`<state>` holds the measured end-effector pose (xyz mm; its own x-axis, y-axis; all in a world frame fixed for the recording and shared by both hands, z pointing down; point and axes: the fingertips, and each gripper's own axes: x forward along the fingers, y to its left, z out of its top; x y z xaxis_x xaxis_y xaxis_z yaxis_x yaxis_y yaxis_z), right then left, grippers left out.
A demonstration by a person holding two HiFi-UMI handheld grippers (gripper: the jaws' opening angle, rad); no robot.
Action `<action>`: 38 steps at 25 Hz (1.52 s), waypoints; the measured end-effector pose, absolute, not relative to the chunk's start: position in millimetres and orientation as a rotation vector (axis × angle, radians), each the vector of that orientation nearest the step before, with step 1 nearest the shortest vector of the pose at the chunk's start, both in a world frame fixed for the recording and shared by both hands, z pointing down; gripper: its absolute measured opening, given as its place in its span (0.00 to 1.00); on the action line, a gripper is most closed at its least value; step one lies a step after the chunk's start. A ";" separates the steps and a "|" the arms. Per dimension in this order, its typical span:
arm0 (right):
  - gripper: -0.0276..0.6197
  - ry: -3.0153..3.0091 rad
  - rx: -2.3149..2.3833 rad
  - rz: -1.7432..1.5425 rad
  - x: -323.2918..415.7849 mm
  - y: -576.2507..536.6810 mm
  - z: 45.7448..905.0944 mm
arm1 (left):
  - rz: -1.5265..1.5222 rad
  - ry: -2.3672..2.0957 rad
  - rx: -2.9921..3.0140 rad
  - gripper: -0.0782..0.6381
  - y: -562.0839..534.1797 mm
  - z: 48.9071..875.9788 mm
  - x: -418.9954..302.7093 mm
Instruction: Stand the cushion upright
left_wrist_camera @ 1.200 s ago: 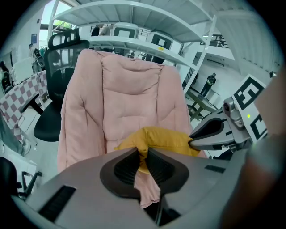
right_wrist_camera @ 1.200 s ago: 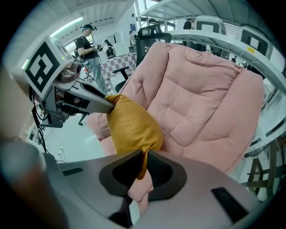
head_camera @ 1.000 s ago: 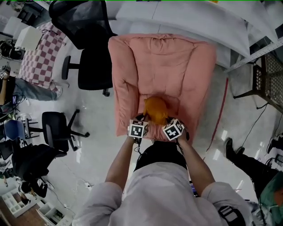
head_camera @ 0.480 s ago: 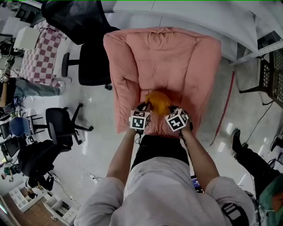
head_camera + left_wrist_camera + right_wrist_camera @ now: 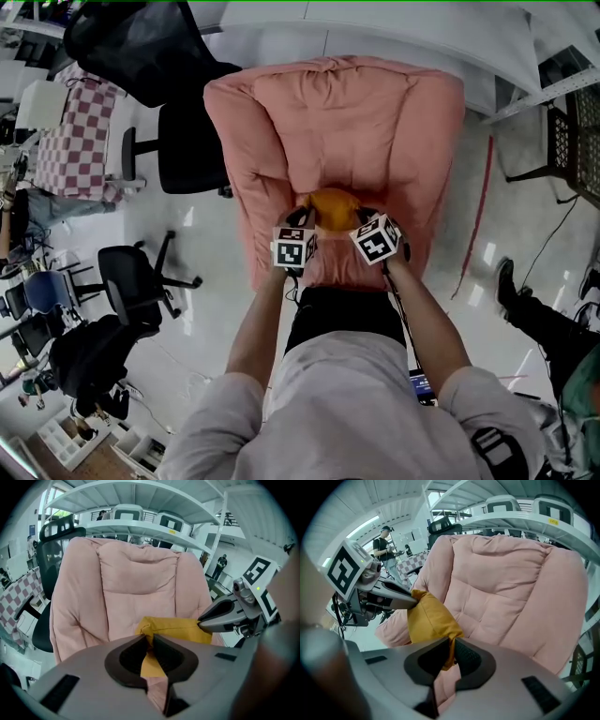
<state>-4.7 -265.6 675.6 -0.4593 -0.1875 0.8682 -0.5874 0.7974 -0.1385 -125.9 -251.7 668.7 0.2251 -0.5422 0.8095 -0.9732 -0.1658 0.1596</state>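
A mustard-yellow cushion hangs over the seat of a pink padded armchair. My left gripper is shut on the cushion's left corner, and its jaws pinch the yellow fabric in the left gripper view. My right gripper is shut on the right corner, where the cloth bunches between its jaws in the right gripper view. Each gripper shows in the other's view, the right gripper and the left gripper. The cushion's lower part is hidden behind the jaws.
Black office chairs stand left of the armchair and further down. A checkered cloth lies at far left. White shelving runs behind the armchair. A wire rack stands right, and a person's shoe is on the floor.
Both grippers have carried the cushion further up the picture, toward the armchair's back. The grip on both corners is unchanged.
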 end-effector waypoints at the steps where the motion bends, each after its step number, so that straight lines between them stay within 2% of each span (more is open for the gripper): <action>1: 0.12 -2.028 0.586 0.529 -6.8 -268.9 675.4 | 0.790 -1.396 1.813 0.19 -254.6 669.0 -128.0; 38: 0.12 -1.989 0.854 0.522 -32.6 -393.2 694.3 | 0.802 -1.183 1.926 0.19 -370.7 698.0 -151.0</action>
